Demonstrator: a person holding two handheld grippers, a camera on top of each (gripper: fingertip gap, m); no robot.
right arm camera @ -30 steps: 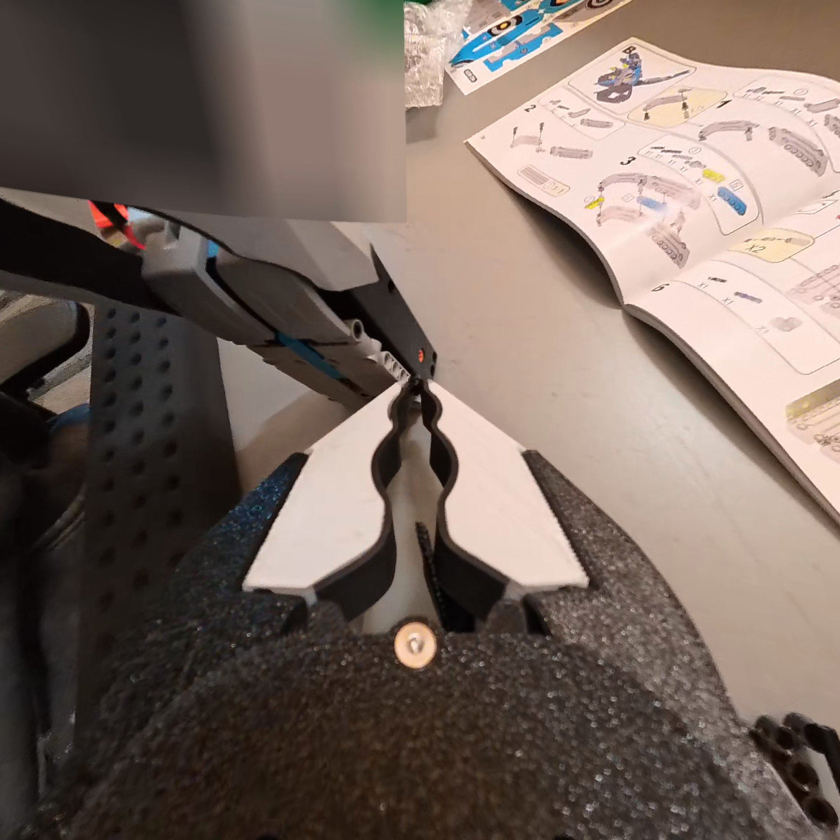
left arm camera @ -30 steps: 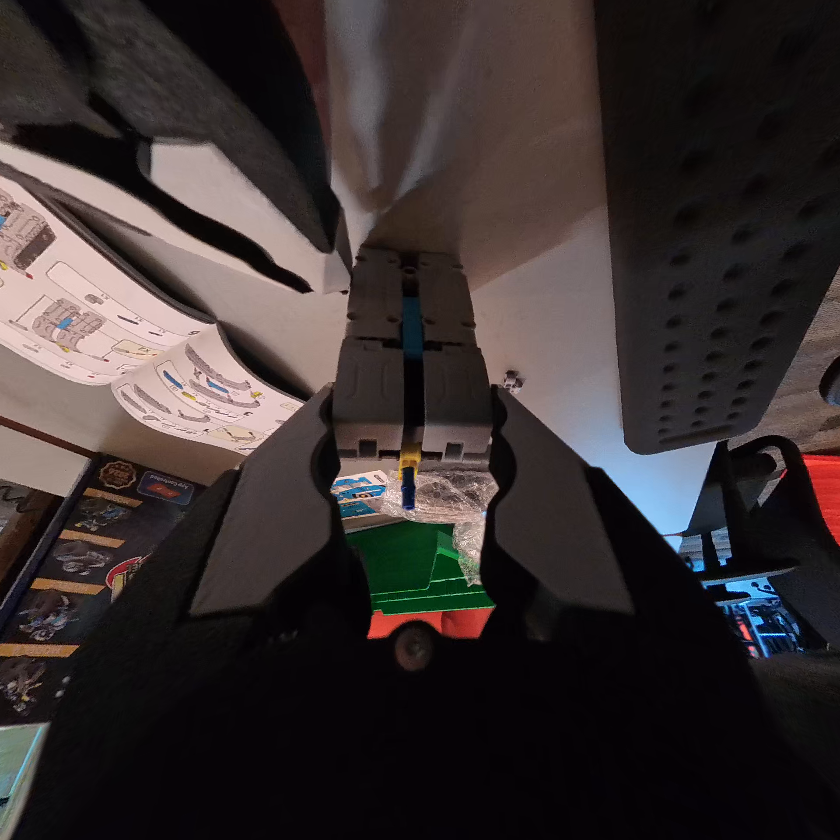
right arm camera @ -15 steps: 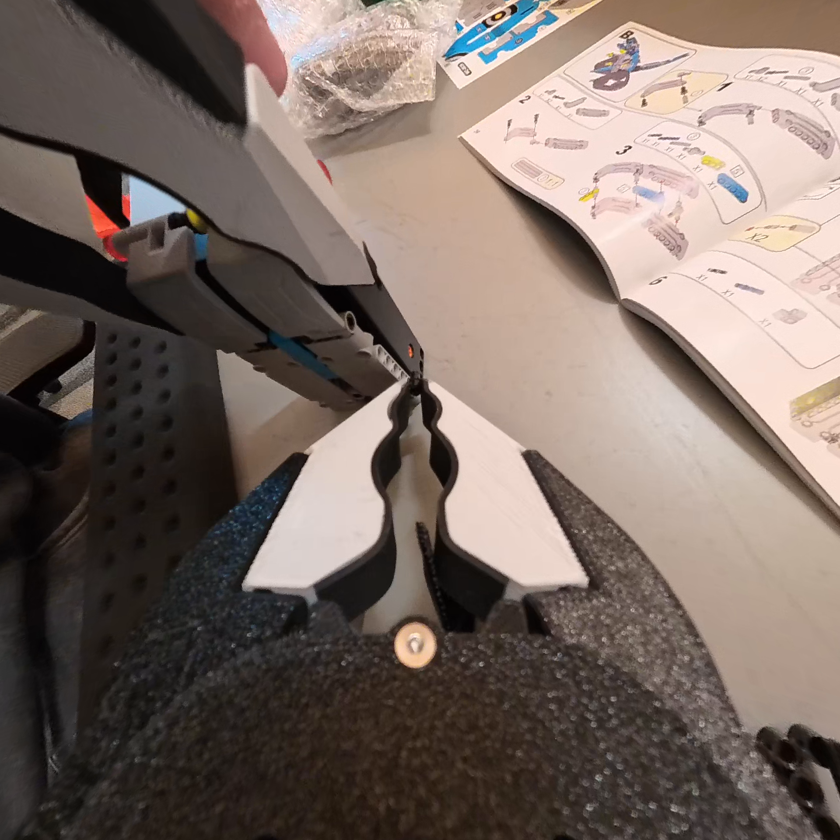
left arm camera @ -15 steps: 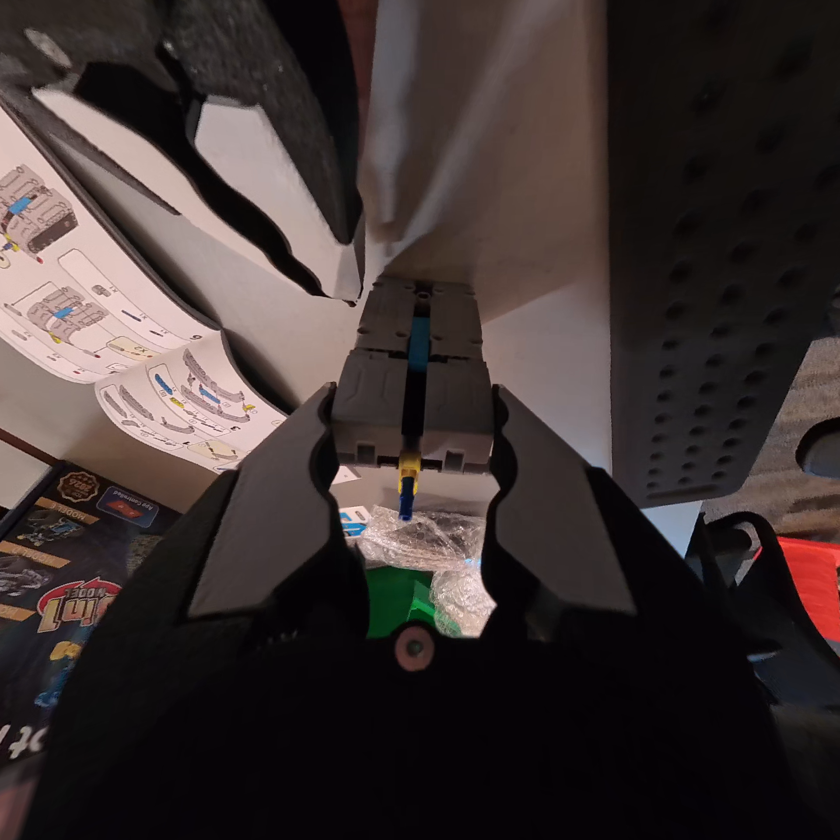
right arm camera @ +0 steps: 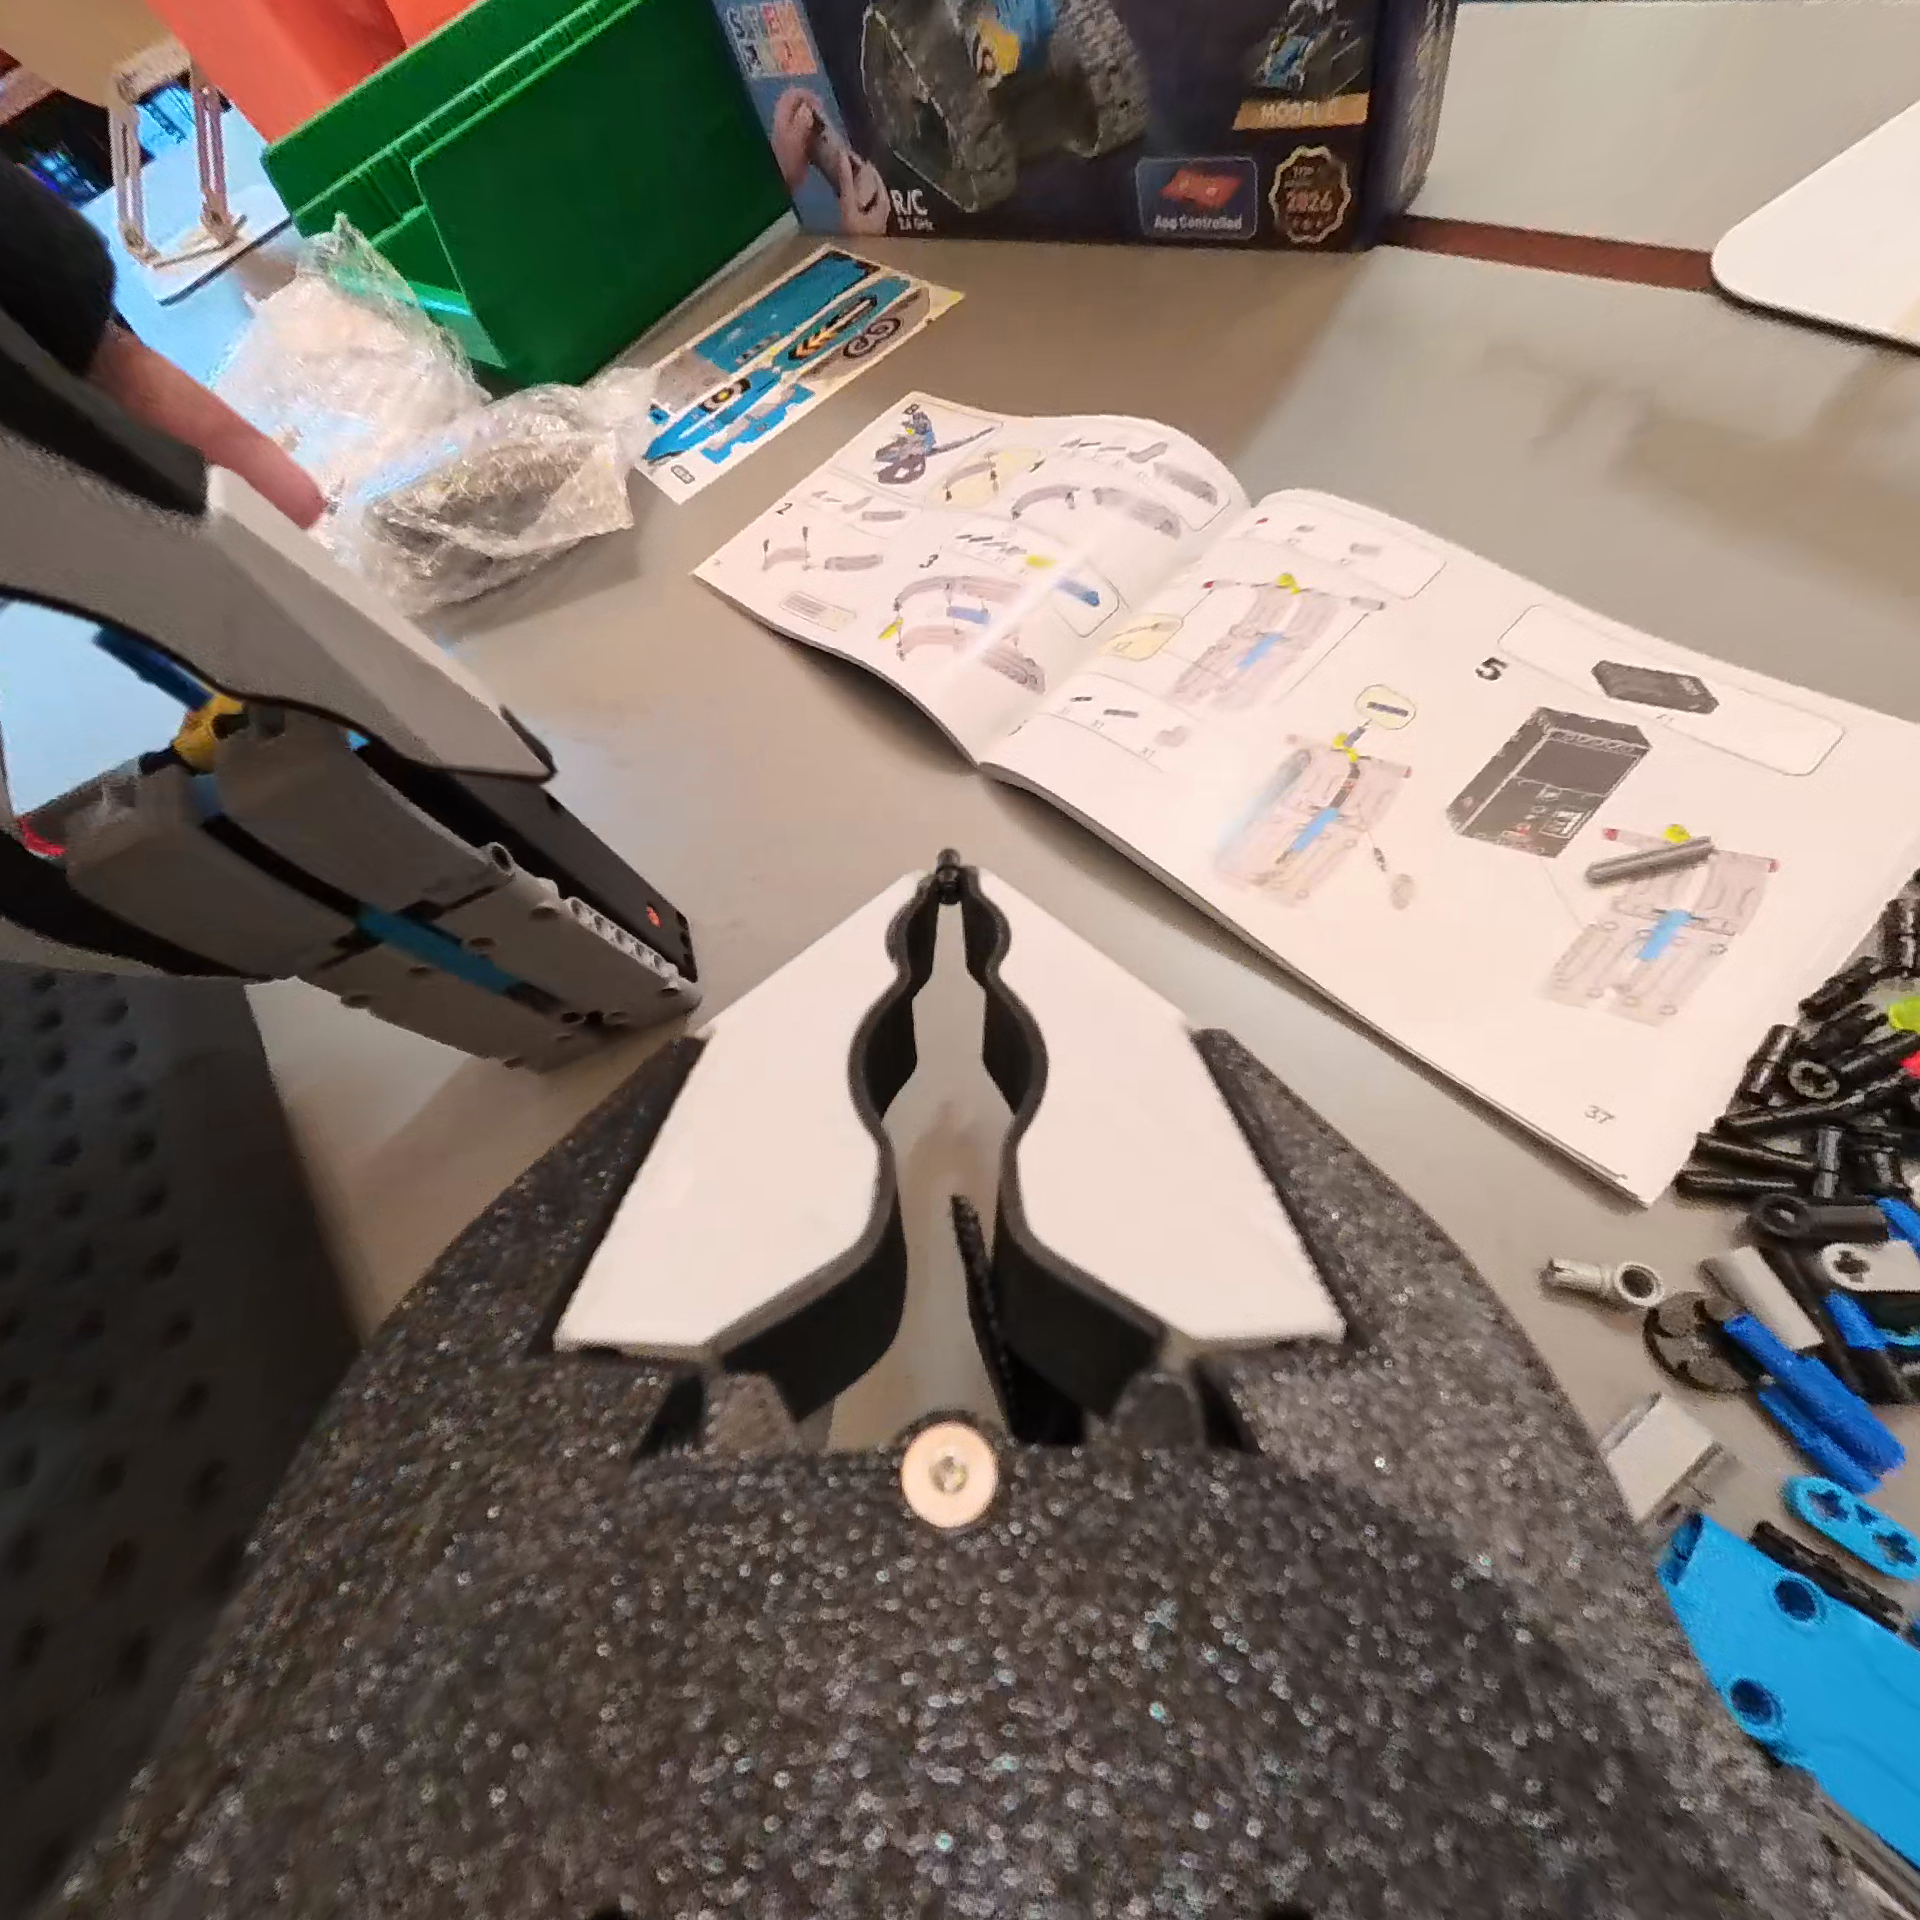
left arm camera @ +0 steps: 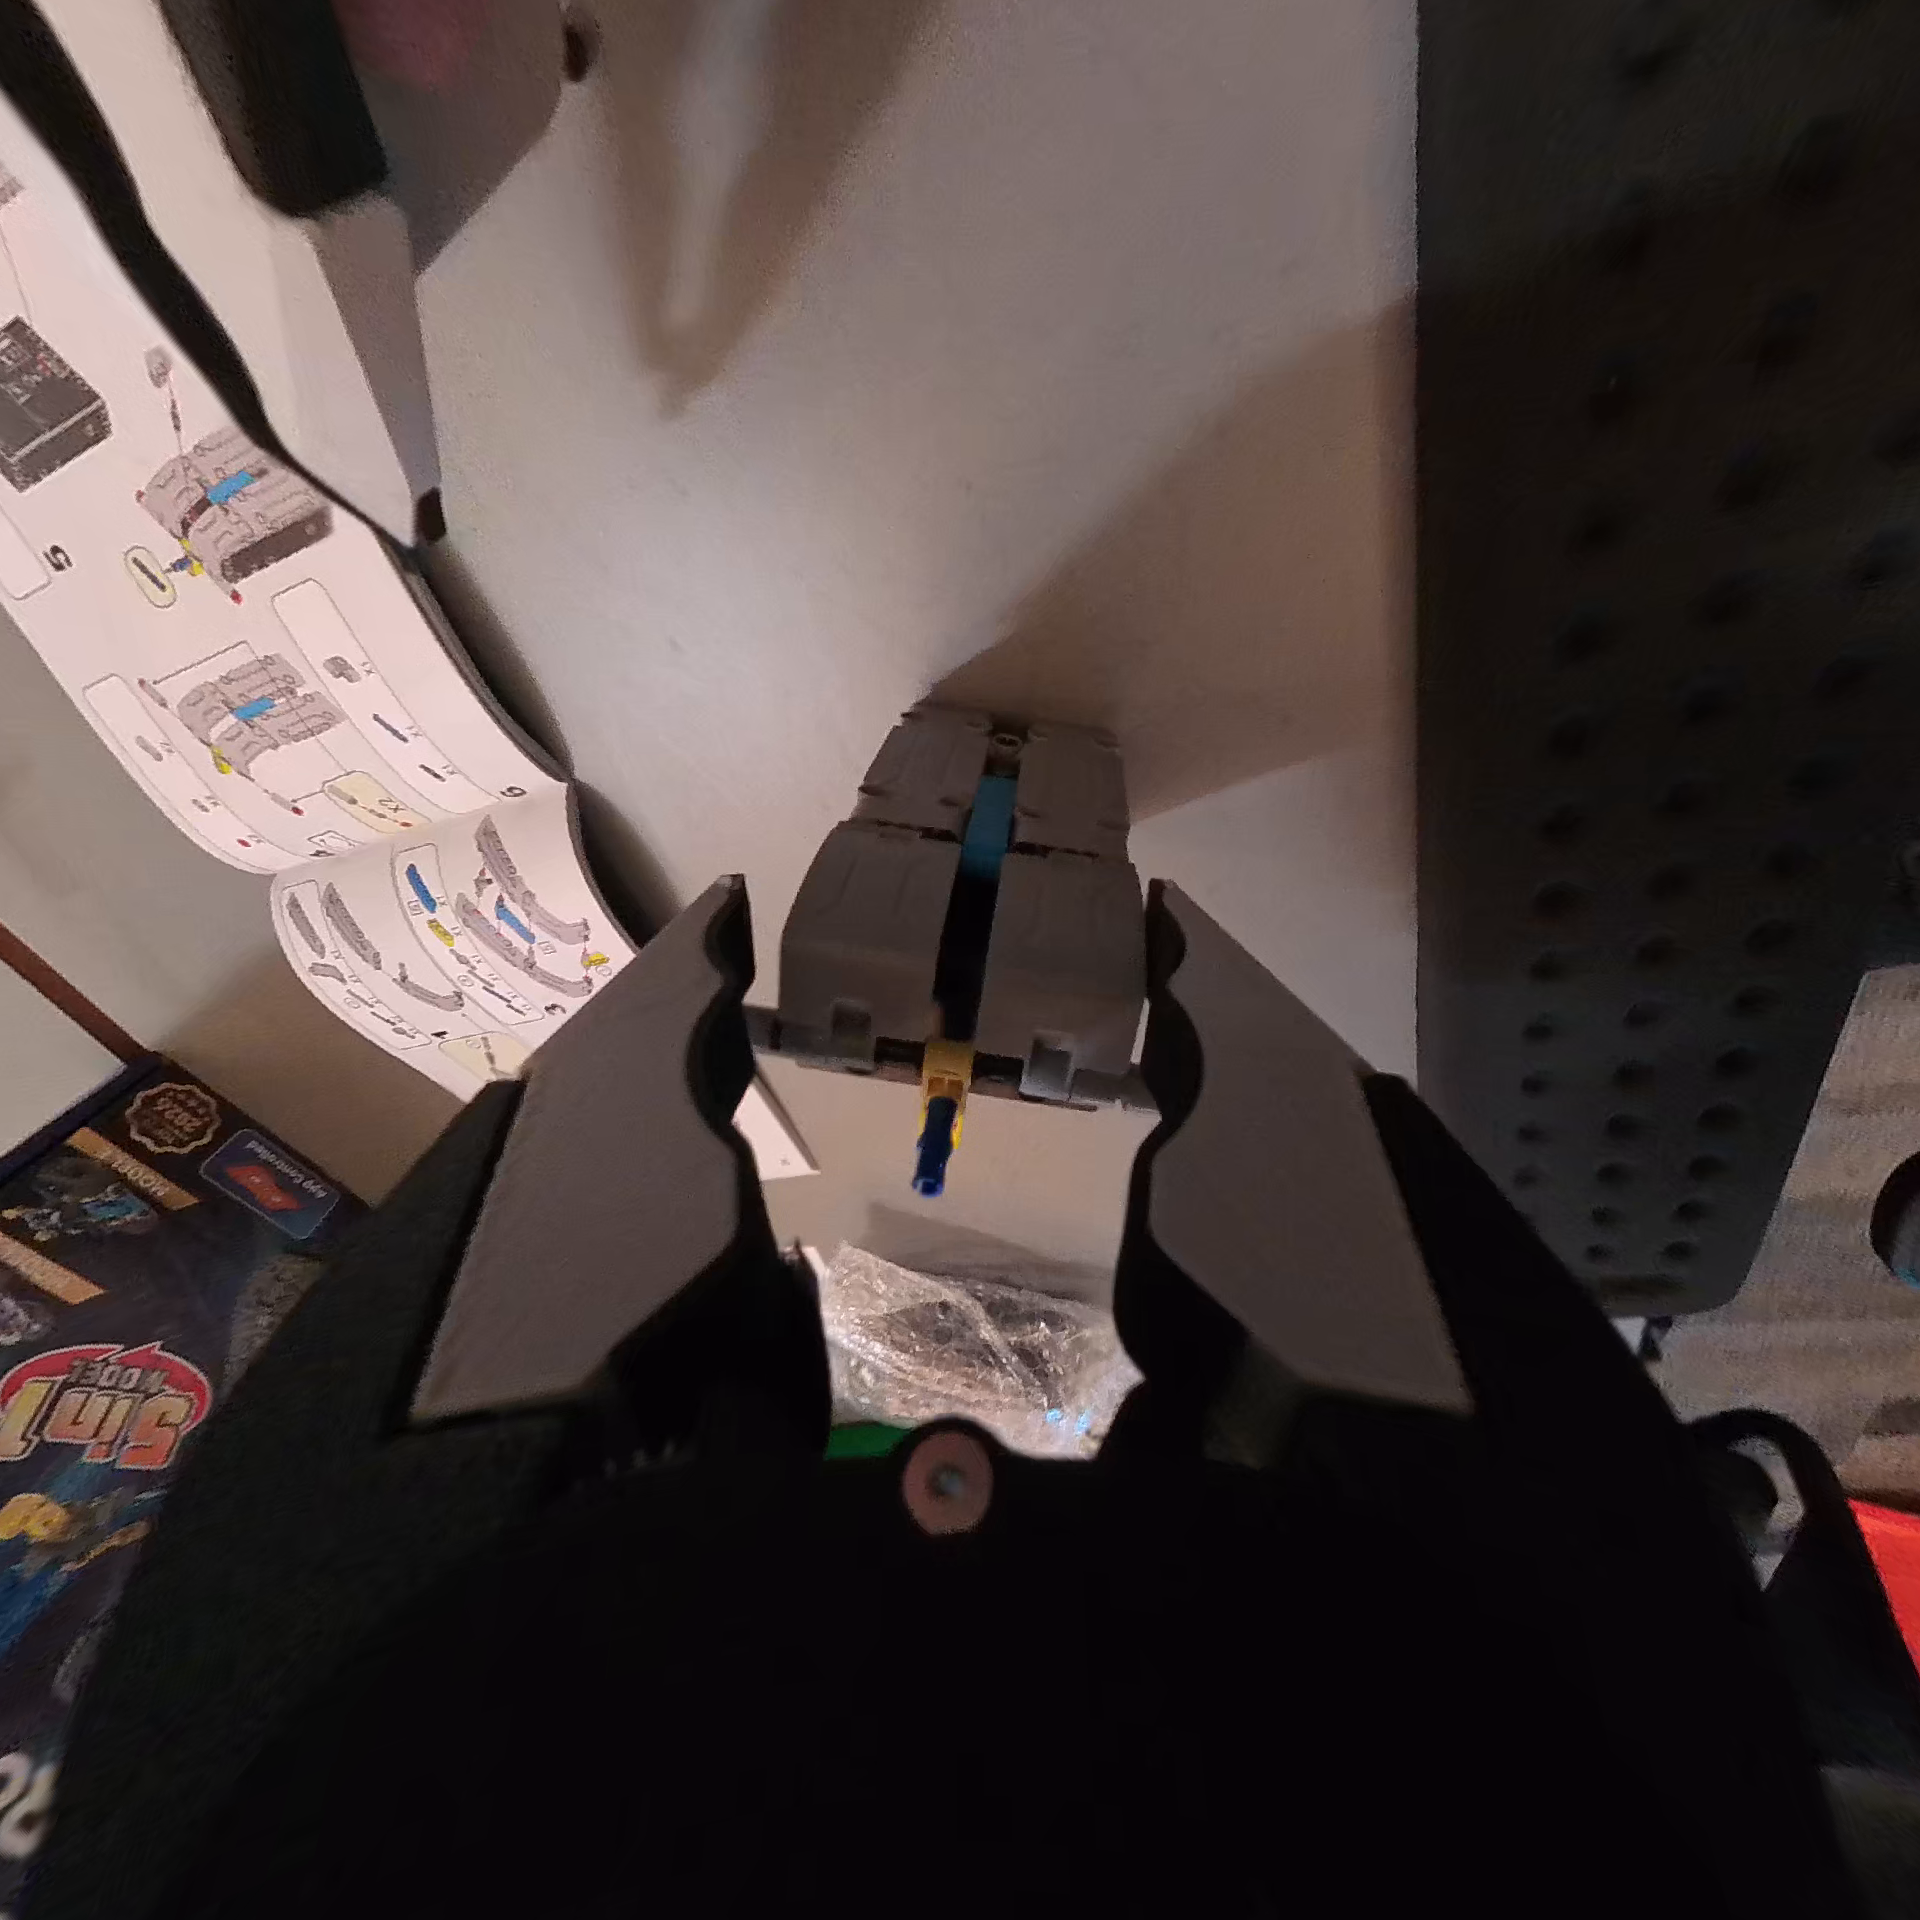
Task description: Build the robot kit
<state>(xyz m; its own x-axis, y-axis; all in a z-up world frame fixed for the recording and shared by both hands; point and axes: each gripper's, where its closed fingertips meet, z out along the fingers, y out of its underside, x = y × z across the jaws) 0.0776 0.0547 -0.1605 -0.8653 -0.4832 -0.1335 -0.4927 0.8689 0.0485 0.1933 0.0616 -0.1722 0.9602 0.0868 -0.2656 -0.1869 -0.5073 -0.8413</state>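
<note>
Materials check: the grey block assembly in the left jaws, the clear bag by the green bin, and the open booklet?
Grey block assembly: looks like matte moulded plastic, with crisp seams and pin holes. Clear bag: thin glossy plastic film, crinkled with glints. Open booklet: printed paper, probably lightly coated, given the faint sheen and curling pages.

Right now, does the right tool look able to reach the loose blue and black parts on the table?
Probably yes. The right tool is shut on a small black pin, so it cannot take another part yet, but nothing stands between it and the parts lying on its right.
</note>
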